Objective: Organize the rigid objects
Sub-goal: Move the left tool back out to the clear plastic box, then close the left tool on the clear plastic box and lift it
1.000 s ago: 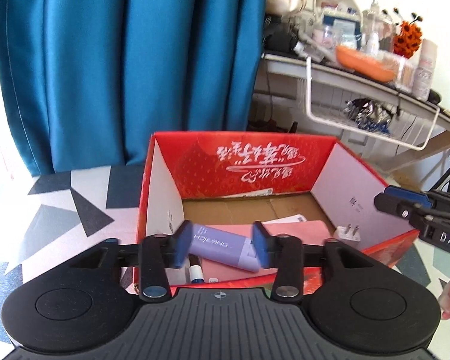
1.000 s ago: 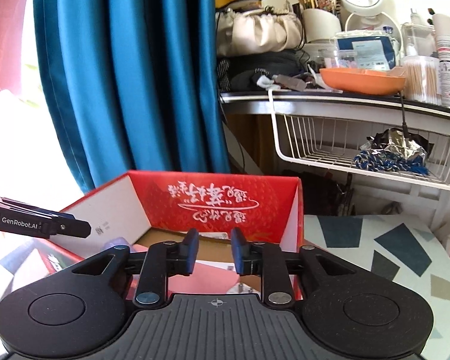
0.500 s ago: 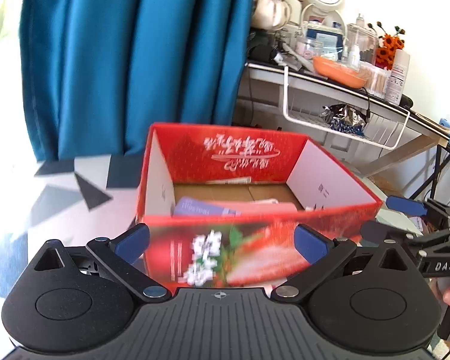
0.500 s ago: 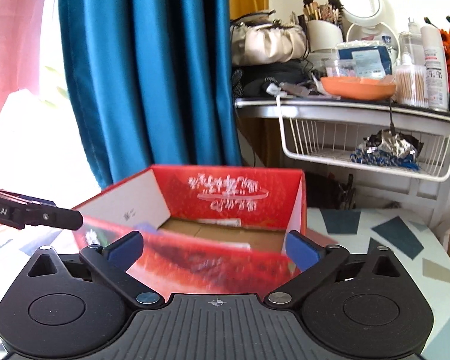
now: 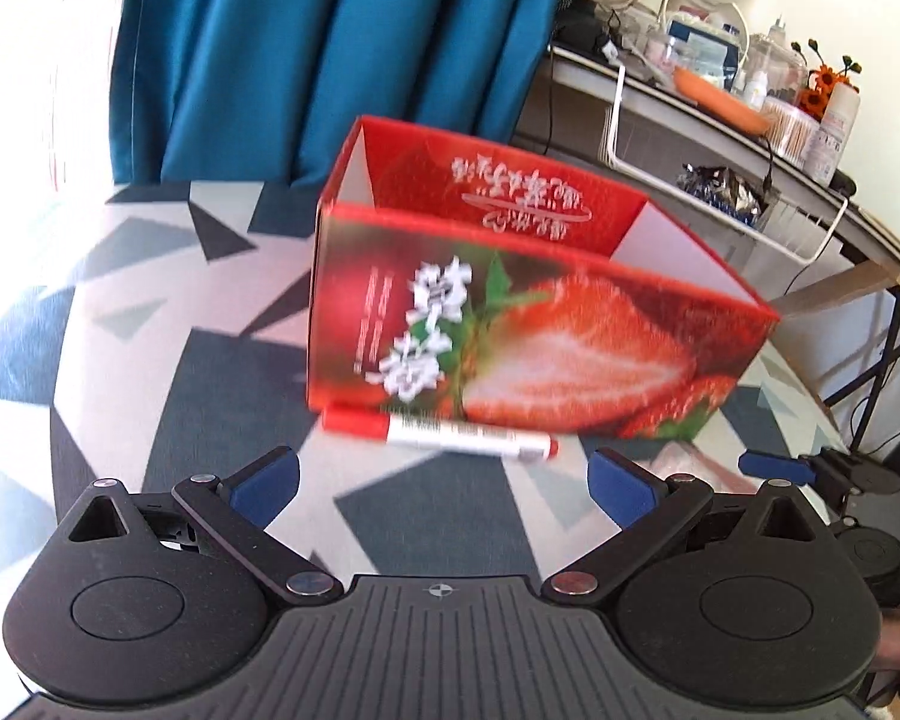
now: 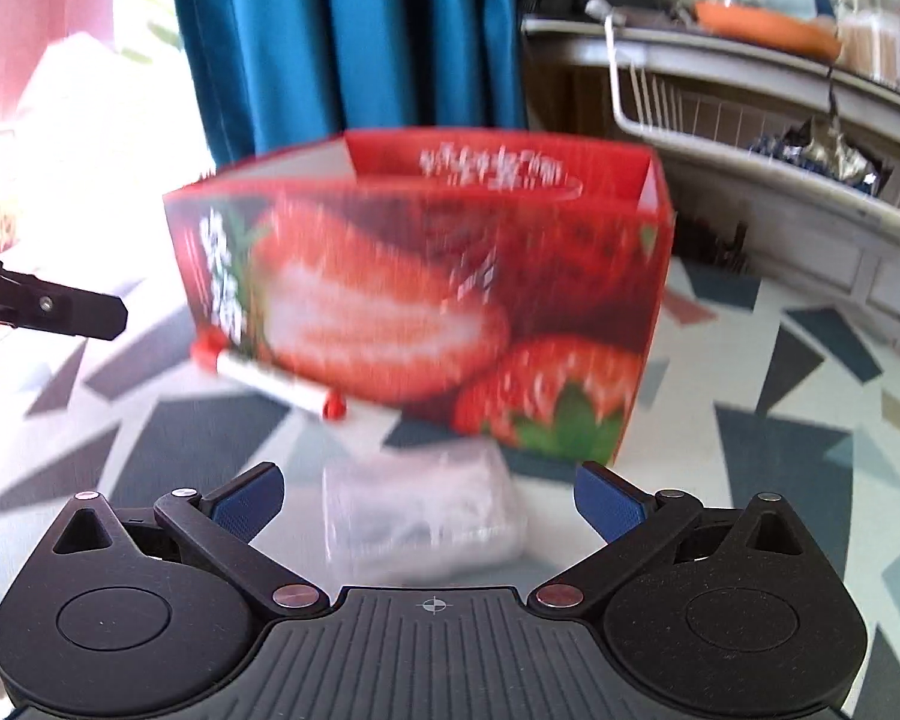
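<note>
Bright daylight blows out the left side, fisheye bends the edges, and motion blur, perhaps worst rightward, smears everything.

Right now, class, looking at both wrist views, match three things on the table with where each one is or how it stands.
Things:
1. red and white marker
2. clear plastic packet
3. strawberry box

Places or states:
A. standing upright, top open
B. lying against the foot of the box's front wall
C. lying ahead of the right gripper, between its open fingers

Pairs: 1-B, 2-C, 3-A

Red strawberry-print box [image 5: 510, 324], red-and-white marker [image 5: 438, 435] (teal curtain [image 5: 330, 48] behind).
</note>
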The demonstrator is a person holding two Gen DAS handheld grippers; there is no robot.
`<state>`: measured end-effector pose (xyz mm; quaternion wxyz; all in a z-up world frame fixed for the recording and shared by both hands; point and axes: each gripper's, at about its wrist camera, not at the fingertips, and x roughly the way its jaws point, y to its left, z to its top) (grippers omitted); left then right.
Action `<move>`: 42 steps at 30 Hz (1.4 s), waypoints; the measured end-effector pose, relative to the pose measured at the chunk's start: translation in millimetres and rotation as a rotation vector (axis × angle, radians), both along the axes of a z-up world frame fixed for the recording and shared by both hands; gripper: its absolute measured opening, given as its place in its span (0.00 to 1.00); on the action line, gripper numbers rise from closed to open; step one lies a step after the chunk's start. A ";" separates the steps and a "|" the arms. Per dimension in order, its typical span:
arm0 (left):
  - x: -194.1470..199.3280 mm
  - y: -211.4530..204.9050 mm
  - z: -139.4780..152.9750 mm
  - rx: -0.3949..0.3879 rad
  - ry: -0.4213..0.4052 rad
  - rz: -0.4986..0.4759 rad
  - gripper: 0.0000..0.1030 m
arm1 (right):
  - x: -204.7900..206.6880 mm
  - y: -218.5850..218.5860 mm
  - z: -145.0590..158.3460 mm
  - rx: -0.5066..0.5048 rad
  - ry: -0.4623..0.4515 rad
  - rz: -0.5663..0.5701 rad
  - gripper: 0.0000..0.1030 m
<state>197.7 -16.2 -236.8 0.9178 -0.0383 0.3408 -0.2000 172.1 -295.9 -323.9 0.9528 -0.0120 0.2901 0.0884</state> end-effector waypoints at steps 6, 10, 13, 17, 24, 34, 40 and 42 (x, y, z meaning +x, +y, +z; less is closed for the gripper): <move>-1.0 -0.7 -6.6 -0.014 0.025 -0.003 1.00 | -1.4 -4.5 4.6 -0.079 0.000 0.051 0.94; 0.9 -3.3 -7.3 -0.023 0.032 -0.019 1.00 | 4.8 -8.0 -1.2 -0.183 0.073 0.115 0.91; 0.4 -5.7 -11.1 -0.029 0.045 -0.032 1.00 | 8.0 -13.1 -9.1 -0.184 0.102 0.113 0.84; -1.6 -8.5 -12.6 -0.031 0.049 -0.042 1.00 | 13.4 -13.2 -12.2 -0.171 0.110 0.136 0.78; 8.5 -13.5 -13.7 -0.073 0.073 -0.053 0.94 | 29.1 5.0 -9.0 -0.173 0.112 0.230 0.54; 32.4 -45.2 -34.5 -0.112 0.147 -0.147 0.55 | 36.7 43.9 -9.9 -0.169 0.094 0.325 0.45; 27.7 -46.6 -45.8 -0.091 0.166 -0.122 0.45 | 35.6 55.2 -10.7 -0.159 0.087 0.330 0.44; 24.8 -42.8 -48.7 -0.096 0.162 -0.114 0.45 | 33.9 55.2 -10.3 -0.141 0.087 0.325 0.39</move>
